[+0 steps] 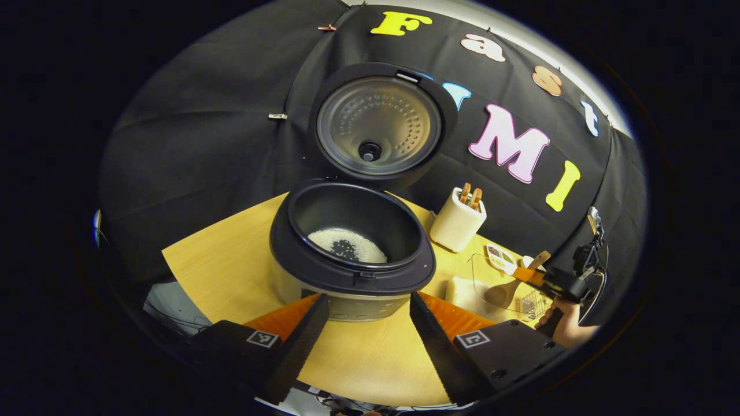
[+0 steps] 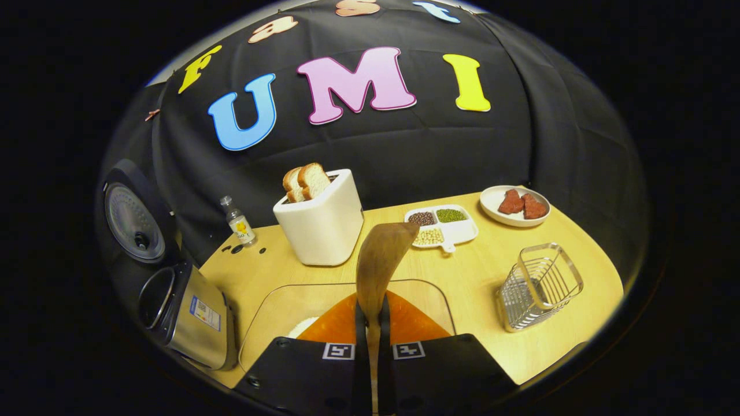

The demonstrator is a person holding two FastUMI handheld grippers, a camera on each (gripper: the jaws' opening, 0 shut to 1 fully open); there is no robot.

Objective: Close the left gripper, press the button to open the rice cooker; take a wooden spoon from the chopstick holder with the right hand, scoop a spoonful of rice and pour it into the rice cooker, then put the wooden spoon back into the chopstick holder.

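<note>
Black cloth (image 2: 404, 156) hangs wrinkled behind my pale wooden table (image 2: 462, 277), pinned with small clips (image 1: 277, 116). Above the cloth's top edge I see a strip of light wall (image 1: 520, 29).

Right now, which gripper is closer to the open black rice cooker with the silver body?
Left. The left gripper sits right in front of the rice cooker, fingers spread. The right gripper is off to the cooker's side, over a clear container, clamping the wooden spoon.

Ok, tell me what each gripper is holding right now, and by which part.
The right gripper is shut on the wooden spoon, gripping its handle with the bowl pointing forward. The left gripper is open and holds nothing, facing the open rice cooker.
</note>
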